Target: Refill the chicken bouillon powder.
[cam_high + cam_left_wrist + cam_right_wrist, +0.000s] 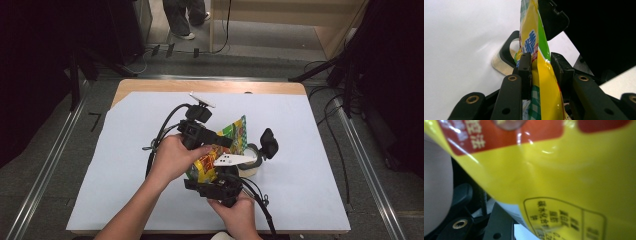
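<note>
A yellow and green snack bag (239,131) is held off the table between both hands. My left gripper (225,141) comes in from the left and is shut on the bag's upper half. In the left gripper view its two black jaws pinch the bag (534,37) edge-on, the left gripper (541,66) closed tight around it. My right gripper (209,176) holds the bag's lower yellow end from below. In the right gripper view the bag (564,175) presses close to the camera, one black jaw shows at the lower left, and the other jaw is hidden behind the bag.
A round container (251,161) with an open black hinged lid (269,142) stands just right of the bag; the left gripper view also shows the container (505,53). A white sheet (125,165) covers the wooden table (150,86). Cables trail from both grippers. A person's legs (182,17) stand beyond the table.
</note>
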{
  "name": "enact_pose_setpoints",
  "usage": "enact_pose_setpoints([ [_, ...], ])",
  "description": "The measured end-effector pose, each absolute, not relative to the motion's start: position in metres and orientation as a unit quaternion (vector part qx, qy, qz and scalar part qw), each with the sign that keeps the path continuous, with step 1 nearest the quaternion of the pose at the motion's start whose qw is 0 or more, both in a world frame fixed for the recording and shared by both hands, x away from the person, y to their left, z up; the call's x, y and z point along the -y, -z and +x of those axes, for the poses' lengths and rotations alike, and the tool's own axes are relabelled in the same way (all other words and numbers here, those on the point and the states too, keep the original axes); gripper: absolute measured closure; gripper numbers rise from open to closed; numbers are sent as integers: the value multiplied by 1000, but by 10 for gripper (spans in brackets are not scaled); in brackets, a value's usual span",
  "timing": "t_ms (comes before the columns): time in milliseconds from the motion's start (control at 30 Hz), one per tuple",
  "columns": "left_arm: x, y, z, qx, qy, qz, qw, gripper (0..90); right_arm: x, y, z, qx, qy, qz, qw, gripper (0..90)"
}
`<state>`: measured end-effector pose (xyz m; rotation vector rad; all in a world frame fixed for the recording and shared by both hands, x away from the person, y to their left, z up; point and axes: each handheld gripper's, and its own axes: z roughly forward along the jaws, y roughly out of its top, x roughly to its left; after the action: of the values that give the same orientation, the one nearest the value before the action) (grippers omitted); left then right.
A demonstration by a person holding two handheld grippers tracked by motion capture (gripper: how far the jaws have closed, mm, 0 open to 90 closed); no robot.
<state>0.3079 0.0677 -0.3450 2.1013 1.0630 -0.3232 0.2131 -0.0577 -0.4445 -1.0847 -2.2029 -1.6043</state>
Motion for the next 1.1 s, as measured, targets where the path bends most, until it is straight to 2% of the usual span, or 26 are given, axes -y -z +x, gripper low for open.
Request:
enact_pose_setpoints([
  [200, -63, 346, 307, -408, 121, 826, 370, 721, 59, 450, 215, 731, 554, -377, 129, 611],
  [333, -64, 347, 307, -410, 121, 825, 369, 724, 59, 450, 214, 740, 548, -375, 109, 647],
  [1100, -61, 348, 307, -409, 127, 823, 373, 719, 61, 447, 210, 734, 555, -376, 106, 654],
])
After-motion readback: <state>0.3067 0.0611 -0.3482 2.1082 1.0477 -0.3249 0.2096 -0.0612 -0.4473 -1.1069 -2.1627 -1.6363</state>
